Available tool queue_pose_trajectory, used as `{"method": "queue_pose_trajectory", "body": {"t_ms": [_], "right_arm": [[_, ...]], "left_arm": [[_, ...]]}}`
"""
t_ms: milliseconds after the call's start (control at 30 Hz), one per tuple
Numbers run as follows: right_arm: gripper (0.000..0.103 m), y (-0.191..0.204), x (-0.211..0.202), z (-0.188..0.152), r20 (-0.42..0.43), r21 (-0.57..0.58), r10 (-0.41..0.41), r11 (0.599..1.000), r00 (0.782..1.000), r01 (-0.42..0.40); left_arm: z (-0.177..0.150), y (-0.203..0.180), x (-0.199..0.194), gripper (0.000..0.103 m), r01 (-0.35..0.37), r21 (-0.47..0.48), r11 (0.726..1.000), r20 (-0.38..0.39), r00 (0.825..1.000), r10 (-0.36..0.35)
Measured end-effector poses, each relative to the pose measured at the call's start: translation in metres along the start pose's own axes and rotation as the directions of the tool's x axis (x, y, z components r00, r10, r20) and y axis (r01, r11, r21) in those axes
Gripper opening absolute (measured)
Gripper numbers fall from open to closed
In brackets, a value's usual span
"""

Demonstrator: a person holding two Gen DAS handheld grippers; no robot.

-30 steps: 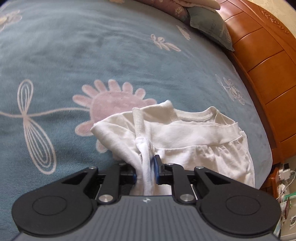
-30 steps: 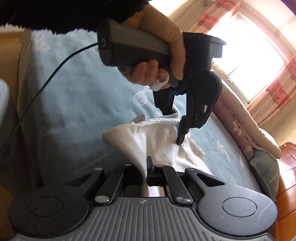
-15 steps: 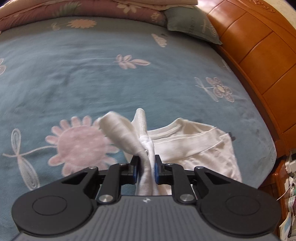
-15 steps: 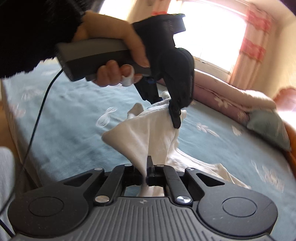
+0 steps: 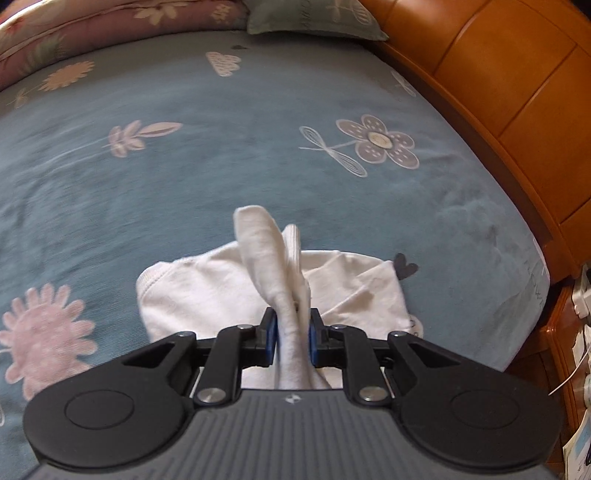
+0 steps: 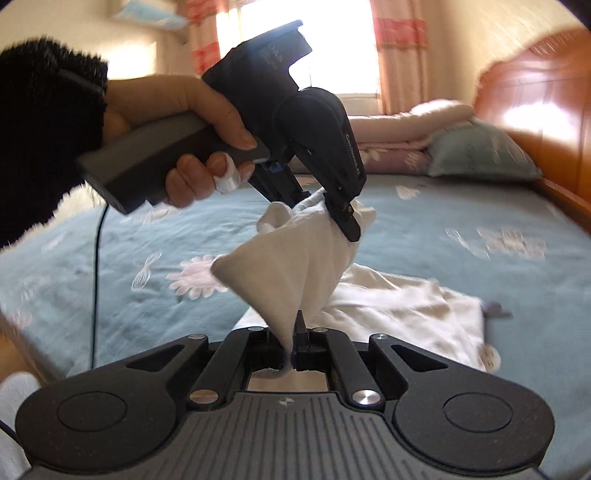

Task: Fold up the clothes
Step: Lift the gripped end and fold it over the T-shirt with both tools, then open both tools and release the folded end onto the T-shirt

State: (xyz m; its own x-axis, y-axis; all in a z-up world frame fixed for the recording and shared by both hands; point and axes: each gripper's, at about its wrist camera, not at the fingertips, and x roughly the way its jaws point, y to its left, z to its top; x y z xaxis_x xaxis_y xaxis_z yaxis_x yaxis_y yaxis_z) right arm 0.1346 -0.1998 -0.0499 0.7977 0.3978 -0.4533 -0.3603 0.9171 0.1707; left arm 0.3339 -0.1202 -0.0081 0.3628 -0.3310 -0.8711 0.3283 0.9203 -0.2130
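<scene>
My right wrist view is blown out by daylight at the window [image 6: 295,40], with glare on the headboard [image 6: 535,110] and motion blur across the bed [image 6: 480,236]. My left wrist view is evenly lit and sharper. Both fisheye pictures bend hard at the edges.

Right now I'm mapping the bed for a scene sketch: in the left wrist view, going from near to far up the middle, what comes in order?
Left gripper → white garment → blue bedspread → green pillow.
</scene>
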Motion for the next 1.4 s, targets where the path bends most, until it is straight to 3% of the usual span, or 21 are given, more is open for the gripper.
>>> {"method": "queue_pose_trajectory", "body": {"t_ms": [200, 467, 567, 700, 767, 900, 1000, 1067, 1167, 1300, 1400], "right_arm": [[0.006, -0.046, -0.001, -0.017, -0.017, 0.202, 0.038, 0.979, 0.999, -0.034], [0.006, -0.091, 0.007, -0.042, -0.049, 0.427, 0.126, 0.900, 0.991, -0.093], [0.006, -0.094, 0.007, -0.049, -0.055, 0.478, 0.160, 0.871, 0.986, -0.115], [0.007, -0.096, 0.012, -0.052, -0.055, 0.494, 0.171, 0.861, 0.984, -0.122], [0.007, -0.096, 0.012, -0.050, -0.058, 0.496, 0.180, 0.859, 0.982, -0.128], [0.019, -0.102, 0.014, -0.055, -0.051, 0.533, 0.207, 0.833, 0.977, -0.149], [0.024, -0.114, 0.013, -0.062, -0.031, 0.595, 0.235, 0.786, 0.972, -0.171], [0.027, -0.125, 0.014, -0.067, -0.008, 0.652, 0.259, 0.734, 0.966, -0.191], [0.038, -0.141, 0.014, -0.075, 0.038, 0.726, 0.285, 0.651, 0.958, -0.222], [0.049, -0.158, 0.017, -0.083, 0.091, 0.797, 0.321, 0.544, 0.943, -0.262], [0.052, -0.168, 0.023, -0.086, 0.112, 0.842, 0.348, 0.464, 0.931, -0.274]], "left_arm": [[0.008, -0.034, 0.039, 0.015, -0.012, 0.032, 0.999, -0.047, 0.999, 0.014], [0.001, -0.035, 0.064, 0.015, 0.012, 0.017, 1.000, -0.080, 0.997, -0.011], [0.000, -0.031, 0.067, 0.015, 0.015, 0.010, 1.000, -0.087, 0.996, -0.014], [-0.003, -0.027, 0.070, 0.016, 0.036, -0.008, 0.999, -0.089, 0.995, -0.036], [-0.005, -0.026, 0.067, 0.020, 0.061, -0.014, 0.998, -0.078, 0.995, -0.061], [-0.010, -0.023, 0.051, 0.027, 0.095, -0.010, 0.995, -0.025, 0.995, -0.096], [-0.028, -0.028, 0.024, 0.038, 0.081, 0.098, 0.992, 0.056, 0.995, -0.087], [-0.047, -0.032, 0.006, 0.050, 0.080, 0.196, 0.977, 0.100, 0.990, -0.101], [-0.081, -0.036, -0.017, 0.053, 0.081, 0.332, 0.940, 0.133, 0.982, -0.131], [-0.125, -0.042, -0.037, 0.061, 0.085, 0.472, 0.877, 0.130, 0.978, -0.165], [-0.149, -0.052, -0.038, 0.064, 0.040, 0.582, 0.812, 0.120, 0.984, -0.134]]}}
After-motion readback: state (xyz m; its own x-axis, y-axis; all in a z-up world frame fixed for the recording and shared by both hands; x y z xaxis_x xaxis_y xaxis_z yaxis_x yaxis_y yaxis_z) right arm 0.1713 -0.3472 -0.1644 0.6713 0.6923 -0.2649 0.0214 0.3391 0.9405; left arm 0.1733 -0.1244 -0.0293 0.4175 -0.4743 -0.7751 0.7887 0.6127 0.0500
